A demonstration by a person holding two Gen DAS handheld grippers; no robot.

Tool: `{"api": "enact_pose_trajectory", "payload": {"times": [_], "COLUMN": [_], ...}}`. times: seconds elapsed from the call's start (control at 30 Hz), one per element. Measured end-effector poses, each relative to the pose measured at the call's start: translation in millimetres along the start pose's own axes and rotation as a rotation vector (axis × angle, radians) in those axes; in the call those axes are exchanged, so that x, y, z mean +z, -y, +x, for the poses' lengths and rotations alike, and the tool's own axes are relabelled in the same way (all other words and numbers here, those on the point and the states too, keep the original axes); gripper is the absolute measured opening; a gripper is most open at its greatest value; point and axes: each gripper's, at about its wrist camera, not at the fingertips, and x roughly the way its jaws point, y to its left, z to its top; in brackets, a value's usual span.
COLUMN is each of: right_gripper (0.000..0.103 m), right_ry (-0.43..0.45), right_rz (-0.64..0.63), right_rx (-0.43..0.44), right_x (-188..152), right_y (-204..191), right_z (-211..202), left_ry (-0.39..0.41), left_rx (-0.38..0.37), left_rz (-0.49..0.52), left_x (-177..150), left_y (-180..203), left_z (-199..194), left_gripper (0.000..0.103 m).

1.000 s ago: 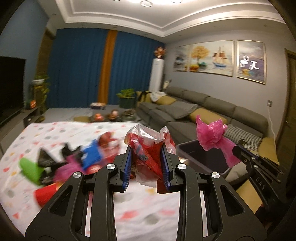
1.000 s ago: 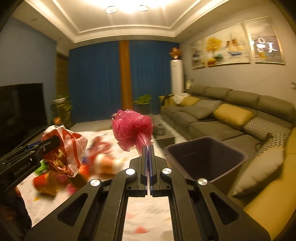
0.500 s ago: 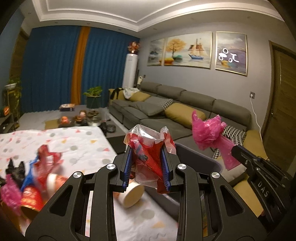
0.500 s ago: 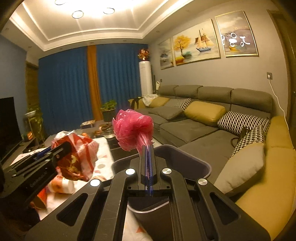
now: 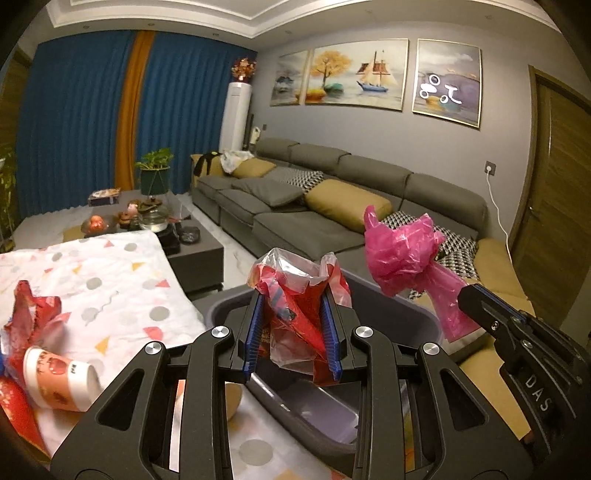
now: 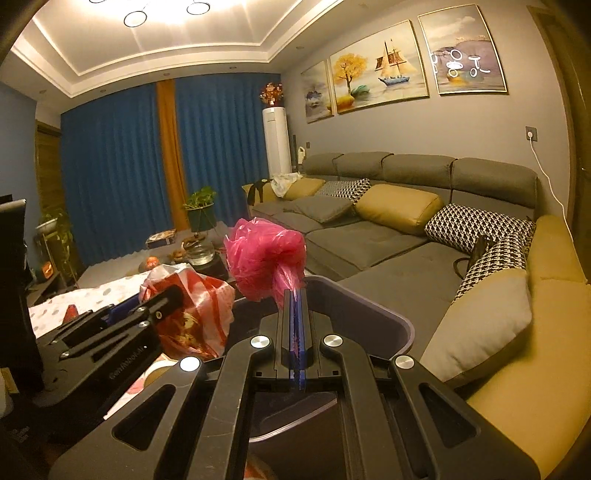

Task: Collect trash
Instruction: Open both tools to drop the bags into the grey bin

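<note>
The left gripper (image 5: 293, 332) is clamping a crumpled red-and-clear plastic bag (image 5: 295, 295) above the grey bin (image 5: 391, 306). The right gripper (image 6: 294, 325) is pinching a pink plastic bag (image 6: 264, 254) over the bin's near rim. A paper cup (image 5: 55, 380) is lying at the table's right edge beside the bin.

Warm ceiling lights (image 6: 166, 11) glare; room dim; fisheye edges bend, corners black.

Open bin mouth lying clear below both grippers

The grey bin (image 5: 413, 310) is gaping unobstructed beside the table's right edge; a paper cup (image 5: 59, 380) and red wrappers (image 5: 33, 314) are crowding the table's (image 5: 110, 288) left side.
</note>
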Motion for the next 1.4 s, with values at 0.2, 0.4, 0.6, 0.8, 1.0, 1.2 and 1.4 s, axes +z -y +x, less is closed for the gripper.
{"api": "enact_pose_trajectory", "payload": {"times": [0.2,0.4,0.6,0.8,1.0,1.2,1.4], "right_gripper": [0.002,0.002,0.008,0.048,0.065,0.073,0.076], "right_ry": [-0.007,-0.008,0.001,0.04,0.069,0.084,0.079], "right_rz": [0.007,0.01,0.011,0.025,0.015,-0.007,-0.049], "right_rx": [0.0,0.009,0.024,0.003,0.006,0.045,0.128], "right_x": [-1,1,2,7,4,-10,-28], "right_y": [-1,1,1,2,-10,-31,-65], "right_z": [4,9,15,12,-12,-41,-68], "left_ry": [-0.026,-0.047,-0.028,0.033,0.067,0.08,0.087], "left_rx": [-0.03,-0.015,0.083,0.204,0.319,0.44,0.596], "left_rz": [0.006,-0.012,-0.054,-0.06,-0.085,-0.121,-0.171], "left_x": [-1,-8,-9,-15,-26,-42,-70], "left_y": [0,-14,-44,-64,-80,-104,-137], "left_z": [13,21,2,-45,-95,-147,-205], "left_gripper": [0.03,0.082,0.09,0.097,0.097,0.097,0.097]}}
